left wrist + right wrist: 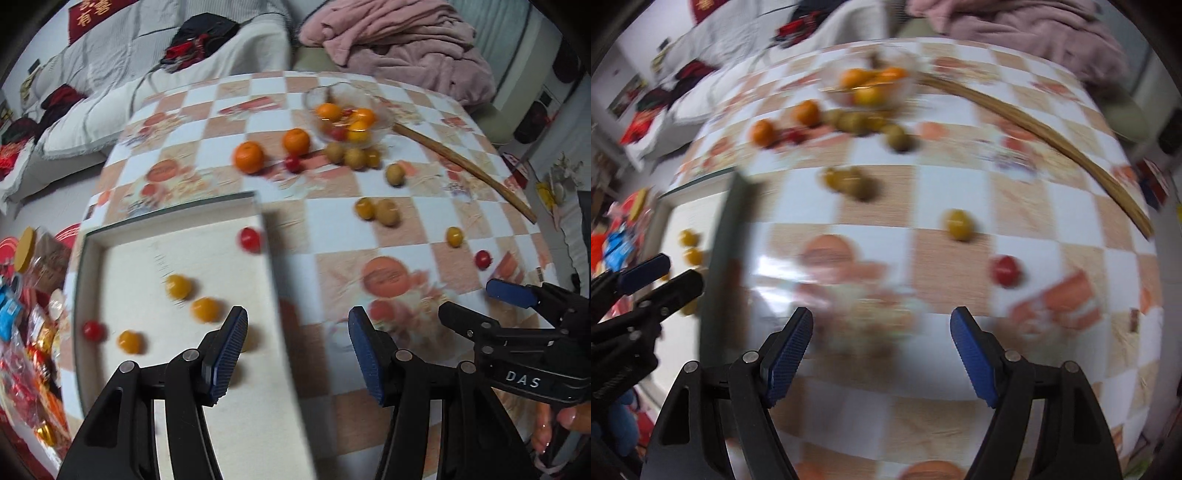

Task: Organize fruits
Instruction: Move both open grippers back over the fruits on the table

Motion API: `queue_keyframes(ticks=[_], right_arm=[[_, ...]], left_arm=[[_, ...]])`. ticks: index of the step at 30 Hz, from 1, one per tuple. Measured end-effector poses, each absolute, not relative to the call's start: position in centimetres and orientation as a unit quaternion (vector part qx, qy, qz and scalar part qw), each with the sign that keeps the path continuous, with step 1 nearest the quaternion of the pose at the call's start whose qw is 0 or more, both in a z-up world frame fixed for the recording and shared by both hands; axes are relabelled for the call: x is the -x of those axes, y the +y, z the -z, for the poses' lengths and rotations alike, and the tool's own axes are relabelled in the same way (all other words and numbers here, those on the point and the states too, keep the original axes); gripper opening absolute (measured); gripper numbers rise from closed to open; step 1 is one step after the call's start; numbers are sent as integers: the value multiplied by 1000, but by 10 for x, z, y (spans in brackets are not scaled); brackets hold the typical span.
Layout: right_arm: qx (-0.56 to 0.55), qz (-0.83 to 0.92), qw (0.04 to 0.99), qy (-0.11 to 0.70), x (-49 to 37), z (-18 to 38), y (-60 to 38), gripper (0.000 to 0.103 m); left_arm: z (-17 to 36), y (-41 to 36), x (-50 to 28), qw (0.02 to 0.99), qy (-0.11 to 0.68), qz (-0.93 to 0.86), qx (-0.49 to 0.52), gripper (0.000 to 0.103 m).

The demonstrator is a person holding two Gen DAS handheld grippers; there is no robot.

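Note:
A white tray (110,251) lies at the table's left and holds several small yellow and red fruits, such as a yellow one (205,309) and a red one (249,239). My left gripper (295,354) is open and empty over the tray's right edge. My right gripper (882,350) is open and empty above the checked tablecloth; it shows at the right of the left wrist view (476,306). A glass bowl (347,110) at the back holds oranges and small fruits. Loose fruits lie on the cloth: oranges (249,157), brown-green ones (386,212), a yellow one (958,224) and a red one (1006,270).
A long curved wooden stick (465,166) lies across the table's back right. Snack packets (26,332) are piled off the table's left. A sofa with white covers (147,74) and a pink blanket (402,44) stand behind the table.

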State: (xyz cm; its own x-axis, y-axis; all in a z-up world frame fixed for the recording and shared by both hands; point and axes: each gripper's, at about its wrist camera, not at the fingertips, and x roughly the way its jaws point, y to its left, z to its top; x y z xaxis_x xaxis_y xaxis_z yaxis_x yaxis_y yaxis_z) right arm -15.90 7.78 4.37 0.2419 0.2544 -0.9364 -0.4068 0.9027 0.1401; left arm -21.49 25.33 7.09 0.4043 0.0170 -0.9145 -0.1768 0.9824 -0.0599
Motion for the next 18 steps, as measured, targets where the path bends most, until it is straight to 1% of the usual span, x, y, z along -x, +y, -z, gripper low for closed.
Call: queue_keyframes(ticks=[5,11,18], right_arm=[[59,-178,793,580,140,-34,42,80],[49,-169,796,579,125,-26,22,79],[48,-176,794,581,116,-16,21,73]], left_arm=[[-58,228,188,827,557,-42,67,58],[-43,228,151,826,557,-59,60,58],[-15,224,120,820,568,-58,25,58]])
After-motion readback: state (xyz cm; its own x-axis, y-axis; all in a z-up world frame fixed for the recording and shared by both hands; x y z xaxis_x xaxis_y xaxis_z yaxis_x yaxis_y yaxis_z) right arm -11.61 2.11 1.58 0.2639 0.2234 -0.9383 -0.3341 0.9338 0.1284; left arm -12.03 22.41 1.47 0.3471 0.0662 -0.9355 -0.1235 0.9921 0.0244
